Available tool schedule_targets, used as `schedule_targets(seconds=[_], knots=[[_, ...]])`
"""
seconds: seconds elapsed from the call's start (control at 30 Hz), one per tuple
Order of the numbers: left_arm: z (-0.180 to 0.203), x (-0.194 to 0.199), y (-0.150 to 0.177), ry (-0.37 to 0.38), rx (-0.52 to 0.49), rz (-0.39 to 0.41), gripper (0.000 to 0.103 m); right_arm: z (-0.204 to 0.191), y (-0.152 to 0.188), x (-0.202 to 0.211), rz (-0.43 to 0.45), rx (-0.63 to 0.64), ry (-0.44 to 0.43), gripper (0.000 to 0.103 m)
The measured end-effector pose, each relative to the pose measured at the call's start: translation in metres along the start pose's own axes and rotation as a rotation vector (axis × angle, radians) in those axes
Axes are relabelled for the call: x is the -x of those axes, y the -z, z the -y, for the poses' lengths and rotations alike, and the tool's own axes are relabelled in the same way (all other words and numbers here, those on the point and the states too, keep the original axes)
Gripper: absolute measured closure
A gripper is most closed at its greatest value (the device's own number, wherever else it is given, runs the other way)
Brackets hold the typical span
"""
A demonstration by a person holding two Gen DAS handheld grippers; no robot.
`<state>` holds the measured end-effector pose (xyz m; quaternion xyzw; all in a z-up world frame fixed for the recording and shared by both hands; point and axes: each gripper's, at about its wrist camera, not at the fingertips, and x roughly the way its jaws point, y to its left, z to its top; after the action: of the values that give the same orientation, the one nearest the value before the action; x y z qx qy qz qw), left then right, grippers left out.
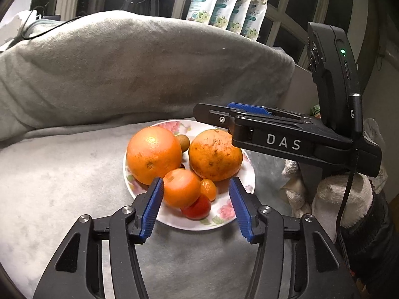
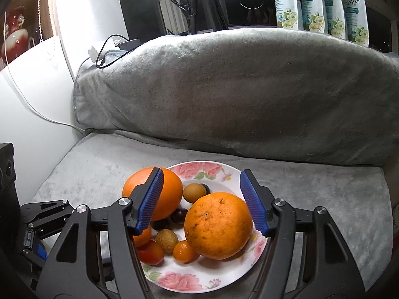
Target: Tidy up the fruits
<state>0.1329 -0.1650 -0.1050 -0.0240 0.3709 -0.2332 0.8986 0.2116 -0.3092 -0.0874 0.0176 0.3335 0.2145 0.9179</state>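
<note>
Flowered plate (image 2: 199, 168) of fruit on grey plush cushion (image 2: 311, 194), both claws spread, pinching nothing.

Two big dimpled oranges (image 2: 218, 225), one small orange (image 1: 180, 188) half hidden by left claw (image 1: 197, 194). Two tan round fruits, dark ones between, count unclear. Right claw (image 2: 202, 199) straddling scuffed orange; red fruit (image 2: 150, 253) at 7 o'clock.

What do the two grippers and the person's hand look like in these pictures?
Both grippers, left gripper and right gripper, are black linkage frames with silver pivot screws and ribbed blue pads on the fingers. The right one bears white letters "DAS", a green light and a black cable. The hand wears a white knit glove and dark sleeve.
</note>
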Motion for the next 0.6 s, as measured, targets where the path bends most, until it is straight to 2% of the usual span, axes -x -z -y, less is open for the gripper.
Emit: schedule_targets(seconds=[0.1, 0.17, 0.33, 0.43, 0.6], knots=[[-0.001, 0.003, 0.0, -0.001, 0.001, 0.005, 0.043, -0.001, 0.001, 0.003, 0.01, -0.006, 0.001, 0.021], [-0.001, 0.004, 0.0, -0.002, 0.001, 0.007, 0.038, 0.0, 0.001, 0.007, 0.016, -0.011, -0.002, 0.017], [0.001, 0.011, 0.001, -0.009, -0.004, 0.014, 0.032, 0.001, 0.002, 0.014, 0.01, -0.028, -0.002, 0.016], [0.001, 0.014, 0.001, -0.021, -0.001, 0.018, 0.028, -0.001, 0.005, 0.02, 0.013, -0.026, 0.008, 0.007], [-0.001, 0.022, 0.003, -0.036, 0.007, 0.023, 0.028, -0.006, 0.011, 0.034, 0.024, -0.019, 0.015, 0.006]])
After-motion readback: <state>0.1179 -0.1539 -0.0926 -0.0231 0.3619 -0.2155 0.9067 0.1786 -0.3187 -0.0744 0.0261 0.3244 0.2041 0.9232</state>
